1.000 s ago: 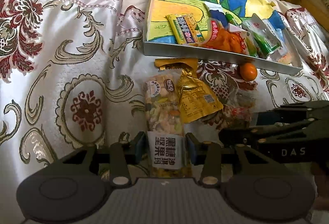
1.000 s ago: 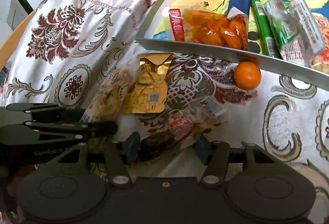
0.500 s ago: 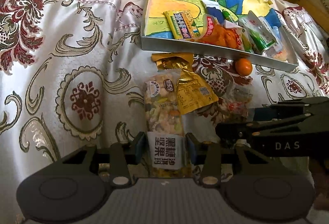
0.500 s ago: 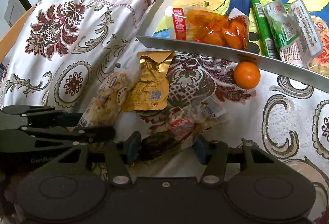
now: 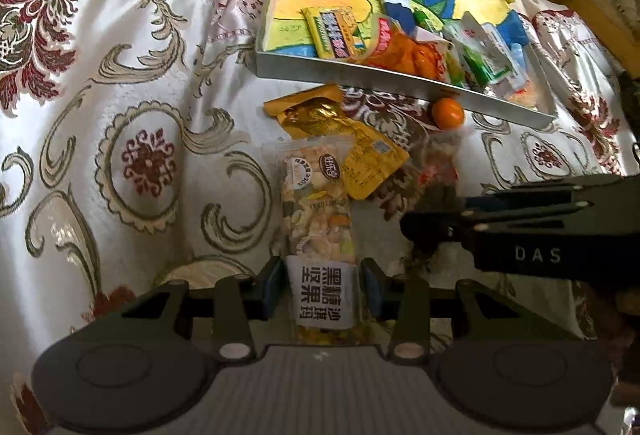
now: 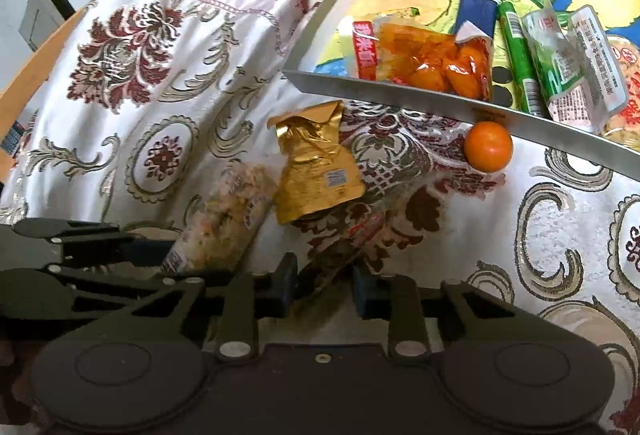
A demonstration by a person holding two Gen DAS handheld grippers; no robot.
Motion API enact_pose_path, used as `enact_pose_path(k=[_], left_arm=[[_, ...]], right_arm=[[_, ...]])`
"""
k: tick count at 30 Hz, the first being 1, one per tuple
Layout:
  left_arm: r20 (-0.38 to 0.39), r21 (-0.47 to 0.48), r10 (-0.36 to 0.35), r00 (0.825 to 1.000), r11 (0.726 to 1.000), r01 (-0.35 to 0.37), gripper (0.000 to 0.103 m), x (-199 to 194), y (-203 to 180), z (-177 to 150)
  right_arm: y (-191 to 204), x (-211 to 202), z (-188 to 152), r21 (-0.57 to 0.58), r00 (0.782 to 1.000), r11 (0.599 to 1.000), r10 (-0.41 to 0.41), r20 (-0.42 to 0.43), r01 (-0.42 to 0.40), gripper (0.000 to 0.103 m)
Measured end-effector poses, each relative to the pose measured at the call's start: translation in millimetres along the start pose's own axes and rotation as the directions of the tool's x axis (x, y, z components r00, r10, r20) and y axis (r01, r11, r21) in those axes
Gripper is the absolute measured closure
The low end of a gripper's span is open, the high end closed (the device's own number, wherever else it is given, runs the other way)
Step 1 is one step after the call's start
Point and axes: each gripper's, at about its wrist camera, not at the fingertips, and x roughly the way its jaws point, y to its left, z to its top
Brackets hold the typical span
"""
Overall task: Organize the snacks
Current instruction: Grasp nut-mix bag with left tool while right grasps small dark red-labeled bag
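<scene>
Both tools are at the grasp stage of clearing loose snacks off the bed into the tray (image 5: 360,69), which lies at 12 to 1 o'clock ahead of them with several packets already inside. The left tool (image 5: 321,285) is clenched on the near, labelled end of the nut-mix packet (image 5: 318,219), its blue pads pressed against either side of the white label. The right tool (image 6: 325,285) is closed round the near end of a clear-wrapped snack (image 6: 352,239) that lies on the dark red patch of the bedspread (image 6: 168,83); the wrapper bunches between the pads, so I judge it held, though the contact is dim. A gold foil packet (image 6: 316,163) lies partly over the far end of the nut mix at 12 o'clock, and a small orange (image 6: 488,146) sits just beside the tray's near wall at 1 o'clock. Next move, by my reading: lift both packets clear and carry them forward over the tray's near wall, taking care the nut mix slides out from under the foil packet without dragging it. Against half a second ago, the right tool's gap is plainly narrower, having closed in on the clear wrapper; the left tool's grip looks unchanged, and the loose snacks and orange lie where they were.
</scene>
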Motion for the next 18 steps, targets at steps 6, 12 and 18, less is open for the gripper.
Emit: enact_pose_path(k=[6,12,18], left_arm=[[-0.016,0.02,-0.049,0.999,0.999,0.049,0.057,-4,-10,-11],[-0.016,0.018,-0.059,0.998,0.998,0.059,0.058,-8,-18,-15],[-0.001,-0.022,-0.063,0.998,0.998,0.063,0.06,-10,-21,-13]], right_arm=[[0,-9,-2,-0.004,1.0,1.0,0.029,0.0,-0.029,0.08],[5,-26,-6,-0.085,0.999,0.996,0.038,0.022,-0.036,0.082],[10,-42,-8,-0.137,0.998,0.99,0.04,0.05,-0.032,0.084]])
